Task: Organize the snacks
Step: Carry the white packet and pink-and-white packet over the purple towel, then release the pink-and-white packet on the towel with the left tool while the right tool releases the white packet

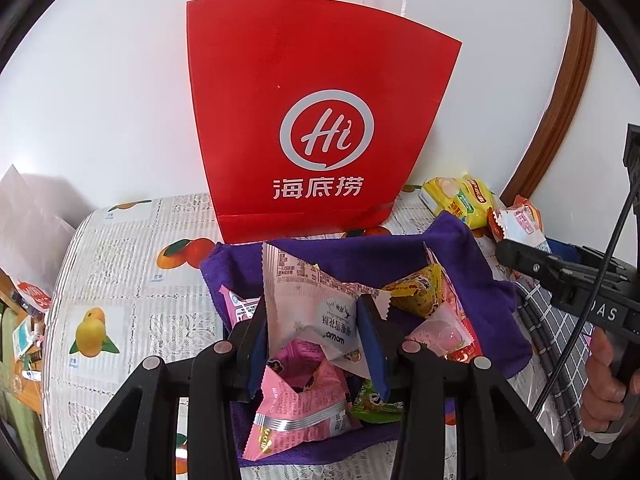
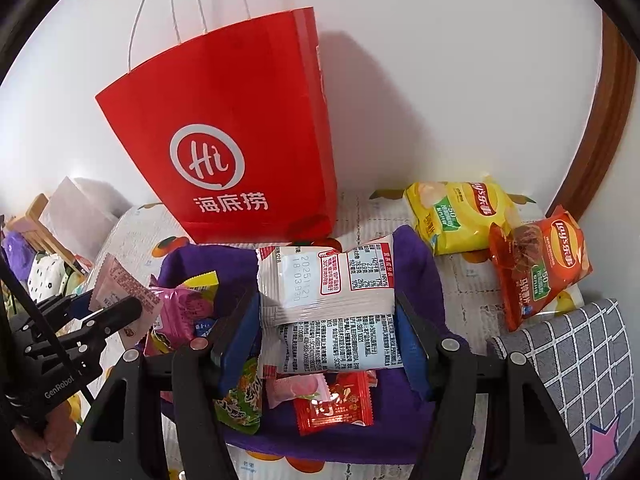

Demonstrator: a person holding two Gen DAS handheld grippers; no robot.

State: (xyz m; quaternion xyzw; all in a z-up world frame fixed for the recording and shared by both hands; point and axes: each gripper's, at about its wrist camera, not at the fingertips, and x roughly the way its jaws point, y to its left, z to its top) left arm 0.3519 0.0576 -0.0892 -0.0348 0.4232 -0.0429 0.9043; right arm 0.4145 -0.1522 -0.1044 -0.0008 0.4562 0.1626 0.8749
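With a white packet (image 1: 316,312) pinched in the left gripper (image 1: 316,344) and a wider one (image 2: 328,304) in the right gripper (image 2: 328,332) above the purple cloth (image 2: 416,264), either could be dropped if the slick wrappers slip.

A fruit-print tablecloth (image 2: 472,280) carries a red paper bag (image 2: 240,140), purple cloth (image 2: 420,264), two crisp packets (image 2: 460,216); grey checked cloth (image 2: 580,360)

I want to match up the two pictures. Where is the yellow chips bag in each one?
Left wrist view: the yellow chips bag lies at right of center on the table, right of the red paper bag's base.
Right wrist view: the yellow chips bag lies at right, beside an orange chips bag.
Shared landmark: the red paper bag, standing against the wall.
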